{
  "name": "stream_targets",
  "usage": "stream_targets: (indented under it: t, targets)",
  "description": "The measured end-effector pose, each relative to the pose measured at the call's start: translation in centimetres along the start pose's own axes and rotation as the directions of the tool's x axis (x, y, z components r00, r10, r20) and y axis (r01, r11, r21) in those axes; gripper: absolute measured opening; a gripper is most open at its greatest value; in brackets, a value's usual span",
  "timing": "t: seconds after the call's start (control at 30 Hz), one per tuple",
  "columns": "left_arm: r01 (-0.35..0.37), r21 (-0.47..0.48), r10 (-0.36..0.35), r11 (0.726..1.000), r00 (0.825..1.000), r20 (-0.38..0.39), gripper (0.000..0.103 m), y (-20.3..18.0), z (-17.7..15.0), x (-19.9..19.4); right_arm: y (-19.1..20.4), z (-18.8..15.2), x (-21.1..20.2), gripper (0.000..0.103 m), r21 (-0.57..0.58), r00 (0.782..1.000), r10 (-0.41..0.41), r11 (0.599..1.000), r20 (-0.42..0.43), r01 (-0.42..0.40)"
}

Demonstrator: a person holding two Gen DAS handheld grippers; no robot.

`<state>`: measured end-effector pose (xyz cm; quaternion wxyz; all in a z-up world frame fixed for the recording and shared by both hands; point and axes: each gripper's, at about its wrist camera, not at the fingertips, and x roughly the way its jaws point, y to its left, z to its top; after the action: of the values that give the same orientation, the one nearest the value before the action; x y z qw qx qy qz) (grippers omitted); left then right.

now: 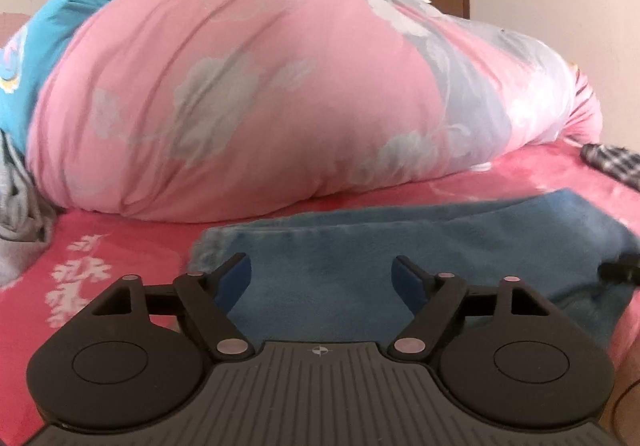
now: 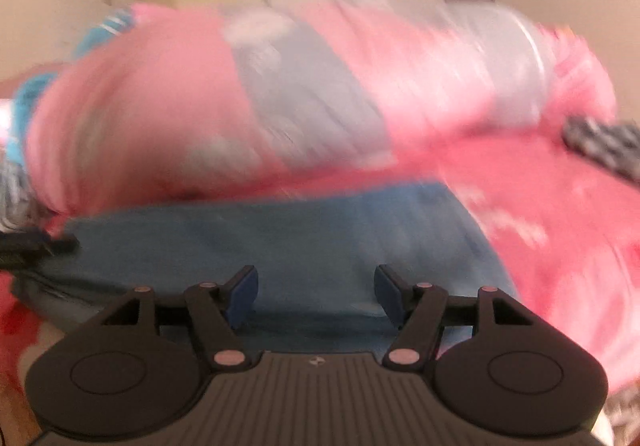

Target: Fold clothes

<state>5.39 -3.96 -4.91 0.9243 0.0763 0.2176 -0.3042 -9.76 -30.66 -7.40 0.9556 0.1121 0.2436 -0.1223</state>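
Left gripper (image 1: pixel 322 278) fingers spread wide, empty, low over blue garment (image 1: pixel 400 246) at lower centre. Right gripper (image 2: pixel 316 288) likewise wide, gripping nothing, above same garment (image 2: pixel 280 242) on the bed (image 1: pixel 100 246); view blurred.

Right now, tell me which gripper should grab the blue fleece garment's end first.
Left, probably. The left gripper is open at the blue fleece garment near its end, in a sharp view. The right gripper, also open, faces mid-cloth in a motion-blurred view.

Fuzzy matt blue cloth garment (image 1: pixel 400 242), smooth pink quilt fabric (image 1: pixel 240 86), matt black plastic left tool (image 1: pixel 322 278)
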Motion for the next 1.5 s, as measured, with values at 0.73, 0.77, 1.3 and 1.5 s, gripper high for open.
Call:
stream_targets:
  t: [0.73,0.77,1.3,1.5]
  targets:
    - [-0.069,0.077,0.074,0.995,0.995,-0.068,0.092,-2.1,-0.3,0.6,2.7,1.0,2.1,0.066,-0.088,0.994,0.069,0.994,0.086,-0.062]
    - [-0.072,0.088,0.076,0.993,0.996,-0.043,0.092,-2.3,-0.2,0.2,3.0,0.6,2.7,0.066,-0.100,0.995,0.068,0.993,0.070,-0.061]
    - [0.201,0.118,-0.195,0.972,0.979,-0.062,0.060,-10.0,2.0,4.0,-0.7,1.8,2.5,0.058,-0.080,0.991,-0.022,0.996,0.134,0.033]
    - [0.165,0.091,-0.158,0.982,0.984,-0.084,0.036,-8.2,1.3,4.3,-2.0,1.0,4.1,0.055,-0.031,0.995,-0.029,0.999,0.098,0.032]
